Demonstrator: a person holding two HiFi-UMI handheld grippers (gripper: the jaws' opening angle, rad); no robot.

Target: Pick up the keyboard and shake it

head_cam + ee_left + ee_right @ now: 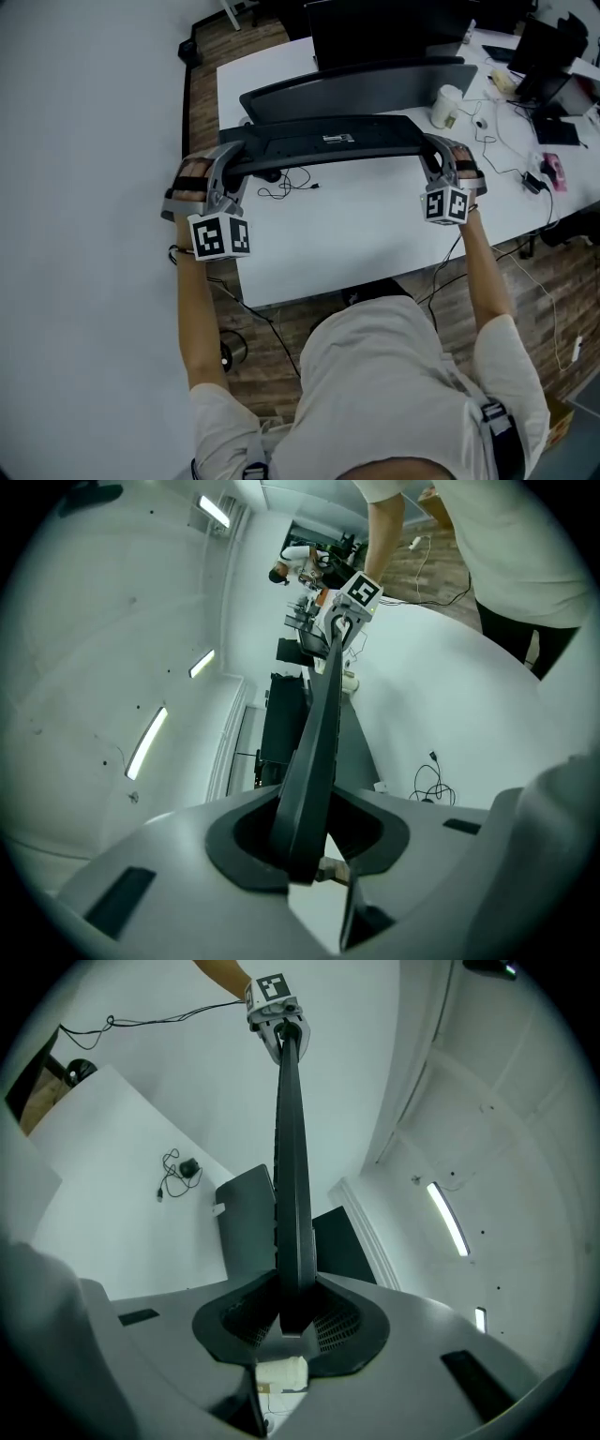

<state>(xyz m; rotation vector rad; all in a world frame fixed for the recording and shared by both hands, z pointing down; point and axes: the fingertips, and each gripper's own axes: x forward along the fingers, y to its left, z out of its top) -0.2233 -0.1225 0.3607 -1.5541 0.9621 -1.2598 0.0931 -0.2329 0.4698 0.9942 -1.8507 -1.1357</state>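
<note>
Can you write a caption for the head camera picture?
Left gripper and right gripper hold a black keyboard by its ends above the white table.
</note>
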